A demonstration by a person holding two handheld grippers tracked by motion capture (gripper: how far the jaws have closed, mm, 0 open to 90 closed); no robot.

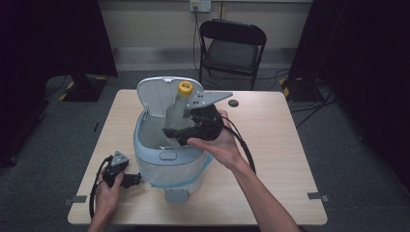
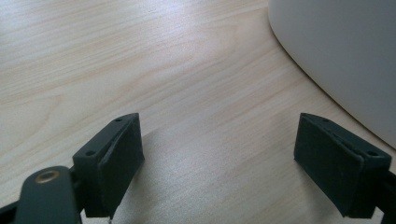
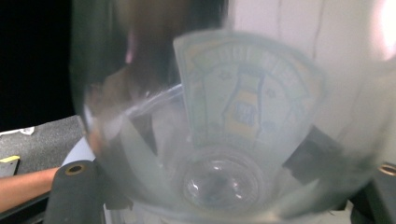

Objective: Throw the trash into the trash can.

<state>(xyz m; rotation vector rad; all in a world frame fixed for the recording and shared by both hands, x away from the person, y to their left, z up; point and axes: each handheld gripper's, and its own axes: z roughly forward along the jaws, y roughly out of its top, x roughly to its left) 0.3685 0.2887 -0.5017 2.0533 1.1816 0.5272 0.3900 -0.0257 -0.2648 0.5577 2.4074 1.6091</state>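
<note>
clear plastic bottle (image 1: 180, 112), yellow cap, empty: light, thin-walled, slippery, crushable; right gripper (image 1: 186, 126) clamps its body over bin (image 1: 167, 164); left gripper (image 2: 219, 163) jaws spread, nothing held.

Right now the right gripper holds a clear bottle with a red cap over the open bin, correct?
Not quite: the cap is yellow, as the high view shows. The right gripper does hold the clear bottle over the open bin.

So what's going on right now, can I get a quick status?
Right gripper shut on clear bottle, yellow cap up, over the open bin. Left gripper open, idle on the table. Lid up; nothing blocking.
</note>
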